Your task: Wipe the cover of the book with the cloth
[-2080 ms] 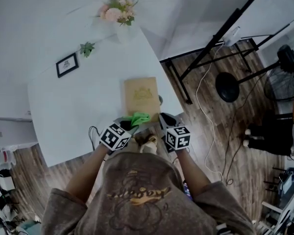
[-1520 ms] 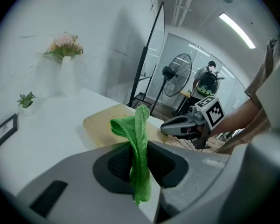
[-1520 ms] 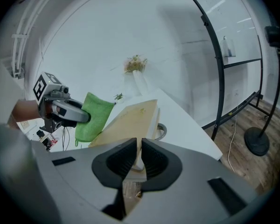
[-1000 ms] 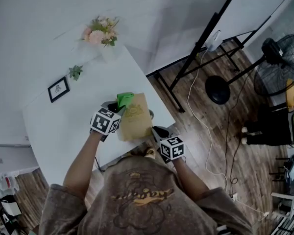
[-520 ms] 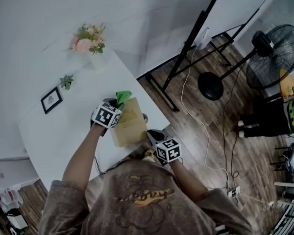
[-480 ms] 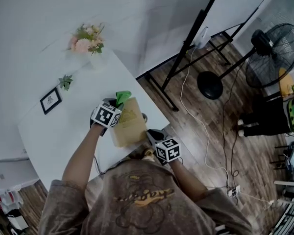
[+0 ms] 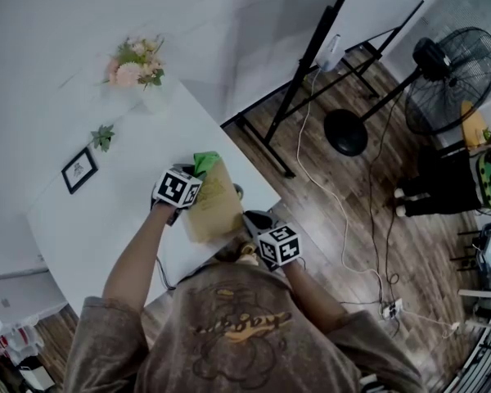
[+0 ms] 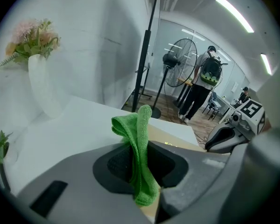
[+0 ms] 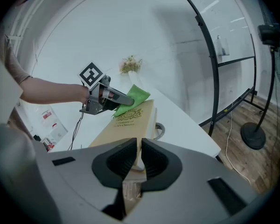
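Observation:
A tan book (image 7: 214, 205) with a gold crest lies tilted near the white table's right edge, its near end raised. My right gripper (image 9: 138, 161) is shut on the book's near edge (image 9: 130, 125). My left gripper (image 7: 190, 178) is shut on a green cloth (image 7: 204, 163), which rests against the far left part of the cover. In the left gripper view the cloth (image 8: 137, 157) stands folded between the jaws, with the book (image 8: 168, 141) just behind. From the right gripper view the cloth (image 9: 133, 99) lies on the cover's far end beside the left gripper (image 9: 126, 102).
A white vase of pink flowers (image 7: 132, 65), a leaf sprig (image 7: 102, 136) and a small framed picture (image 7: 79, 169) stand on the table (image 7: 106, 219). A round grey object (image 9: 159, 129) lies by the book. A black stand (image 7: 348, 129), cables and a fan (image 7: 442, 76) occupy the floor at right.
The left gripper carried the cloth from the book's near end up to its far left corner. The right gripper stayed shut on the near edge; the book now sits more tilted.

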### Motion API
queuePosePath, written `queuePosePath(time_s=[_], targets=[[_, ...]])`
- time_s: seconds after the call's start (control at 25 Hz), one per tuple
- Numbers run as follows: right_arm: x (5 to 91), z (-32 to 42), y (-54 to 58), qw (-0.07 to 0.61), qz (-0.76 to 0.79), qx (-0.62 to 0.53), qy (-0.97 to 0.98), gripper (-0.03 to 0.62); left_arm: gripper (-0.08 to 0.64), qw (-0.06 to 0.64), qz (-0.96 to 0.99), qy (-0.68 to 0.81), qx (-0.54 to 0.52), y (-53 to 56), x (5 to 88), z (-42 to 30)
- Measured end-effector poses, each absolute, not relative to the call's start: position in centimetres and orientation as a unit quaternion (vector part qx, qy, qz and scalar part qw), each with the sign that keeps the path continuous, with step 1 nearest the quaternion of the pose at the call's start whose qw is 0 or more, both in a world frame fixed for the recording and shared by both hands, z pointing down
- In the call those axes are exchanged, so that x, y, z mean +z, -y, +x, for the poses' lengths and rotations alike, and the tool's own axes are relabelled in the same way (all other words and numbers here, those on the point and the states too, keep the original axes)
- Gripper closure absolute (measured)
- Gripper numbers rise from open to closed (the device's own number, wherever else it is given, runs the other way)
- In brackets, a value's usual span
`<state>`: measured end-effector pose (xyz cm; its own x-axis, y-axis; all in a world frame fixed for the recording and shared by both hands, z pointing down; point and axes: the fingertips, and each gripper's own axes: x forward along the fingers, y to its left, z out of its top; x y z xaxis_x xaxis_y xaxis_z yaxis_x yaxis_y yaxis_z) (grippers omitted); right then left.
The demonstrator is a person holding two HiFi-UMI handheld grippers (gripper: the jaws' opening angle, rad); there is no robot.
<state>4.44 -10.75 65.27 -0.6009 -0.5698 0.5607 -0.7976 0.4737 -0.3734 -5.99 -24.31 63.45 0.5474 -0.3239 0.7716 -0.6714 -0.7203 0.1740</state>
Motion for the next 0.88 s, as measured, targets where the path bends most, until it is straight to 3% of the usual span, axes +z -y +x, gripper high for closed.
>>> queuePosePath(time_s=[0.88], targets=[[65.4,4.5,10.7,0.186,0.403,0.315,0.839,0.569,0.491,0.258,0.865,0.219,0.371,14.2,63.4,-2.9]])
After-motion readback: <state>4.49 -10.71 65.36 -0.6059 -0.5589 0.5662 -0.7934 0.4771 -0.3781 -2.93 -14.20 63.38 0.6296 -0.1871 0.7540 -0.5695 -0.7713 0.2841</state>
